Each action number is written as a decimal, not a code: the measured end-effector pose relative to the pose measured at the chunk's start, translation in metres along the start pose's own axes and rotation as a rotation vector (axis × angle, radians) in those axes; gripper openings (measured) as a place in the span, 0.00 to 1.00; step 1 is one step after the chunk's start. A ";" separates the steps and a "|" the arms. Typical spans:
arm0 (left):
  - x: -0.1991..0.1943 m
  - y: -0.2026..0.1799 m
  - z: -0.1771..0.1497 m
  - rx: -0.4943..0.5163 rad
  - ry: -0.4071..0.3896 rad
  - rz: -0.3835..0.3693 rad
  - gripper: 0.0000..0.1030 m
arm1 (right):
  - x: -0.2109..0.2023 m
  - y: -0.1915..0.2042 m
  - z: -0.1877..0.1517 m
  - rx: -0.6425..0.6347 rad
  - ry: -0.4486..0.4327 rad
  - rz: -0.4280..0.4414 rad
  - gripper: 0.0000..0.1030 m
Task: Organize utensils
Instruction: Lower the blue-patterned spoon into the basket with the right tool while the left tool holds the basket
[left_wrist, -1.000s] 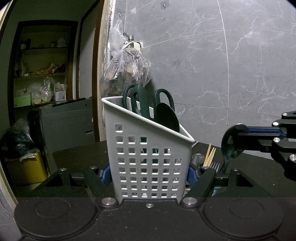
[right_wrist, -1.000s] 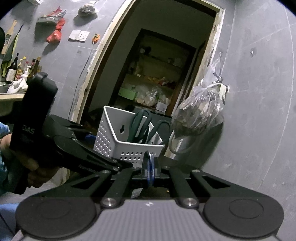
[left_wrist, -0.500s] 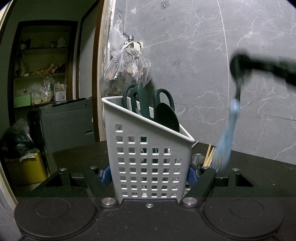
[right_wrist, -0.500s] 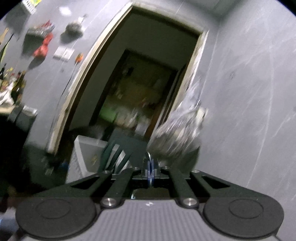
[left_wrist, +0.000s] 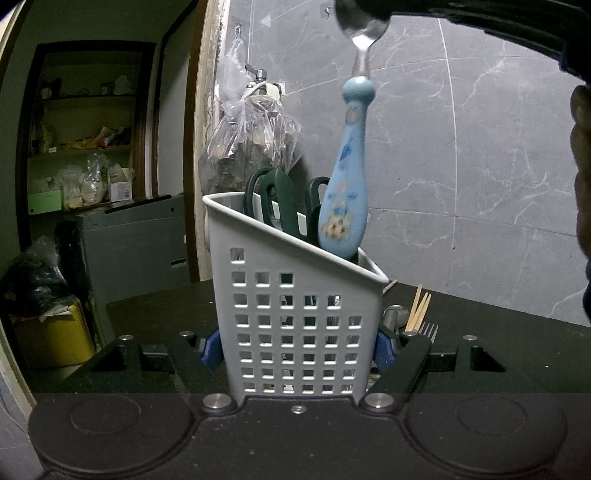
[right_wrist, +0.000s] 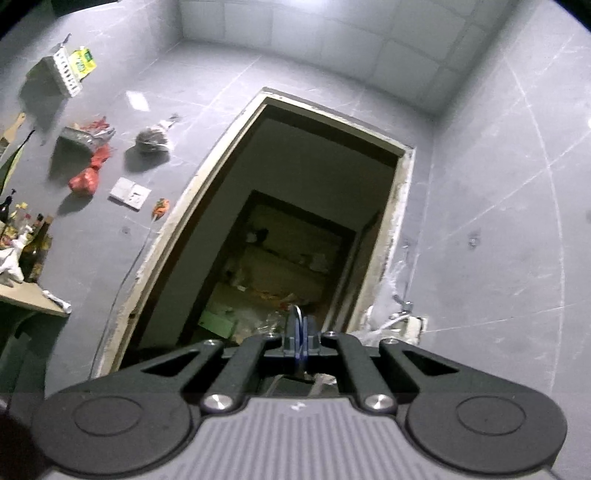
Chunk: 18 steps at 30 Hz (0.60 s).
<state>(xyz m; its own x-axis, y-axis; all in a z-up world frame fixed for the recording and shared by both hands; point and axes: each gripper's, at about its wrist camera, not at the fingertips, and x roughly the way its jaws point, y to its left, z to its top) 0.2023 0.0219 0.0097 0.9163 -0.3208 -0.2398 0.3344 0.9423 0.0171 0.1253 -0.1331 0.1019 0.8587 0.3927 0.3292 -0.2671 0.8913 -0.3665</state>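
White perforated caddy (left_wrist: 295, 325) upright on dark tabletop (left_wrist: 517, 339), clamped between left gripper (left_wrist: 295, 347) fingers, blue pads pressing both side walls. Dark green scissors handles (left_wrist: 275, 201) stick up inside caddy. Right gripper (right_wrist: 298, 341) above caddy, tilted upward, jaws nearly closed on metal bowl of blue-handled spoon (left_wrist: 345, 206). Spoon hangs handle-down, handle tip level with caddy rim at low right corner; contact with rim unclear. Chopsticks (left_wrist: 417, 308) and fork (left_wrist: 428, 328) lie on tabletop just right of caddy.
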 end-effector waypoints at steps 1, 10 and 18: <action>0.000 0.000 0.000 0.001 0.000 0.001 0.74 | 0.002 0.003 -0.001 0.001 0.002 0.006 0.02; 0.000 0.000 0.000 0.002 0.000 0.000 0.74 | 0.008 0.018 -0.012 -0.005 0.041 0.034 0.02; 0.000 0.000 0.000 0.002 0.000 0.000 0.74 | 0.014 0.025 -0.027 0.010 0.115 0.073 0.02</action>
<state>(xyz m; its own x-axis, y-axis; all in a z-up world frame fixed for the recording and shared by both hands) 0.2019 0.0221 0.0094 0.9163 -0.3207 -0.2398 0.3347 0.9421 0.0188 0.1421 -0.1117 0.0735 0.8813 0.4284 0.1997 -0.3344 0.8638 -0.3769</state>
